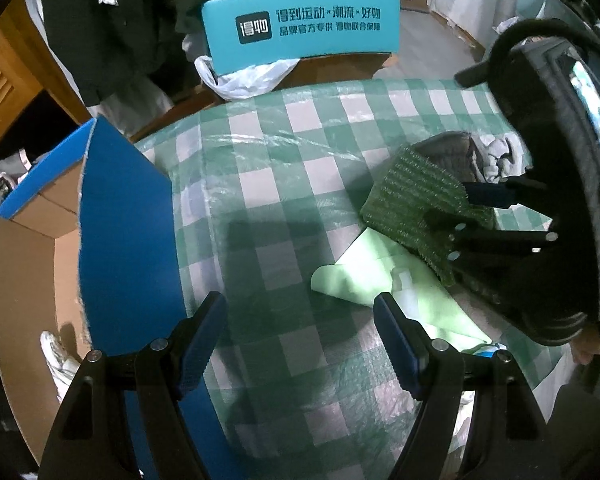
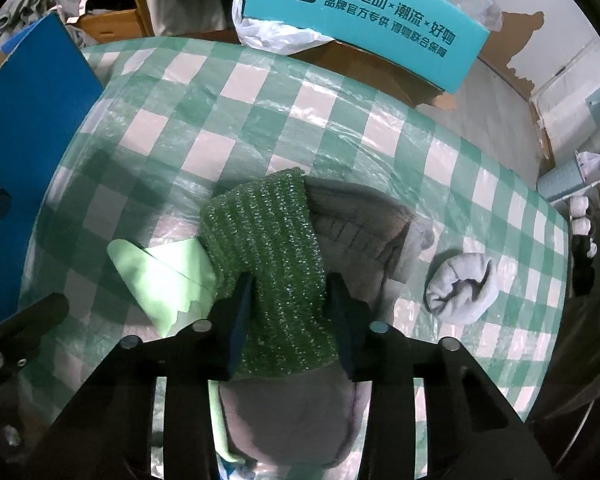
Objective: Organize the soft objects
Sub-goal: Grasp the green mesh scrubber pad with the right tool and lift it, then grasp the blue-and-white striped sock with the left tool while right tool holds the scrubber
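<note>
A dark green knitted cloth [image 2: 272, 248] lies on a pile on the green checked table [image 2: 228, 120]. My right gripper [image 2: 290, 300] is shut on the green knitted cloth, fingers pressing both its sides; it also shows in the left wrist view [image 1: 460, 208]. Under the cloth lie a grey-brown knit hat [image 2: 360, 216] and a light green cloth [image 2: 160, 276]. A rolled grey sock [image 2: 462, 288] lies to the right. My left gripper [image 1: 300, 340] is open and empty above the table, left of the light green cloth [image 1: 380, 276].
An open cardboard box with blue flaps [image 1: 120, 232] stands at the table's left edge. A teal-flapped box [image 2: 364, 20] with a white plastic bag [image 2: 276, 36] stands behind the table. Dark clothes [image 1: 112, 20] hang at the back left.
</note>
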A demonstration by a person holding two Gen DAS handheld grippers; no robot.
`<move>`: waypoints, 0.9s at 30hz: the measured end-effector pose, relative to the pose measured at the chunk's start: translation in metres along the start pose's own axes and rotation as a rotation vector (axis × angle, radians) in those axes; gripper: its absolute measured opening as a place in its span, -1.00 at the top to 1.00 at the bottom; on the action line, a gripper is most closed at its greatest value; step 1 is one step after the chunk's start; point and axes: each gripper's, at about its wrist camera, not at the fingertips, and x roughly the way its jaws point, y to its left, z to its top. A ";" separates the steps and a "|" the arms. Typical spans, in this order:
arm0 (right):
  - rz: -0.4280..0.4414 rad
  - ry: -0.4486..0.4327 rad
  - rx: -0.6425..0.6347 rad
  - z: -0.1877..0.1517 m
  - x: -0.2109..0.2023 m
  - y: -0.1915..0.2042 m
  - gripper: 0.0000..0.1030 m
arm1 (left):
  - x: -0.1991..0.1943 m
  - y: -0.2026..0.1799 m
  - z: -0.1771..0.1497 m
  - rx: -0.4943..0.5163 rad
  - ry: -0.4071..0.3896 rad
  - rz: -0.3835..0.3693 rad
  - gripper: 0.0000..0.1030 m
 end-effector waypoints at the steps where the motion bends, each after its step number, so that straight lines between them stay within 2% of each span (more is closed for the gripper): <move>1: 0.003 -0.002 0.002 0.000 -0.001 0.000 0.46 | 0.001 0.000 0.000 -0.001 0.003 0.000 -0.50; 7: 0.039 -0.032 0.038 -0.002 -0.014 -0.005 0.71 | 0.000 0.000 -0.002 -0.002 0.002 0.005 -0.50; 17: 0.111 -0.109 0.099 -0.016 -0.053 -0.014 0.72 | -0.011 -0.013 -0.011 0.018 -0.005 -0.004 -0.51; 20: 0.121 -0.115 0.129 -0.028 -0.060 -0.022 0.72 | -0.017 -0.020 -0.017 0.037 -0.013 -0.010 -0.57; 27: 0.126 -0.106 0.178 -0.064 -0.069 -0.033 0.72 | -0.022 -0.037 -0.031 0.062 -0.014 -0.052 -0.57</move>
